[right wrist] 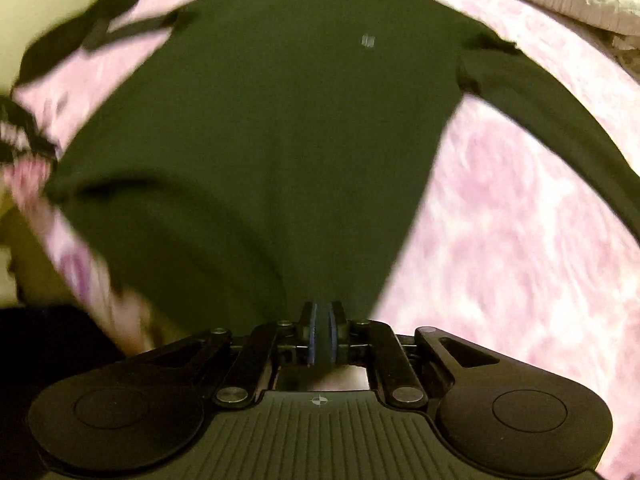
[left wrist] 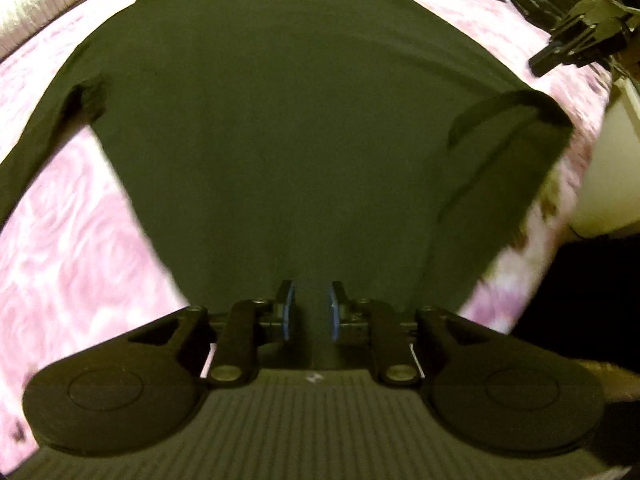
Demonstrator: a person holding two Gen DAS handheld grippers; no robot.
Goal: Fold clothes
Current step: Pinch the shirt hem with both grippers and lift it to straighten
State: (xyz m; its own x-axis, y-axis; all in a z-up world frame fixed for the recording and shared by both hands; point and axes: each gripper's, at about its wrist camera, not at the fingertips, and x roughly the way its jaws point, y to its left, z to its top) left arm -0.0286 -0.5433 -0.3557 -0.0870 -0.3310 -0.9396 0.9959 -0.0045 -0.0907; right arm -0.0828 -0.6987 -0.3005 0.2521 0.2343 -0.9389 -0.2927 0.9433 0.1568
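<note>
Dark green long-sleeved shirt (left wrist: 280,128) spread flat on pink mottled bedspread (left wrist: 80,240).
Left gripper (left wrist: 311,312) part-open over its hem; right gripper (right wrist: 322,338) pinches the hem (blurred).

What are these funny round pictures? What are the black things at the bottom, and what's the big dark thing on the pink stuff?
A person holds a grabbing tool in each hand, and each tool carries a small camera that looks forward along its two jaws. The lens bends the picture, which makes it look round. One picture comes from the left gripper and the other from the right gripper.

The big dark thing is a long-sleeved shirt, spread flat on a pink bedspread and ready to be folded. One sleeve is already folded in.

The left jaws are open at the shirt's bottom edge. The right jaws are squeezed together there, and I can't tell if they pinch any cloth.
</note>
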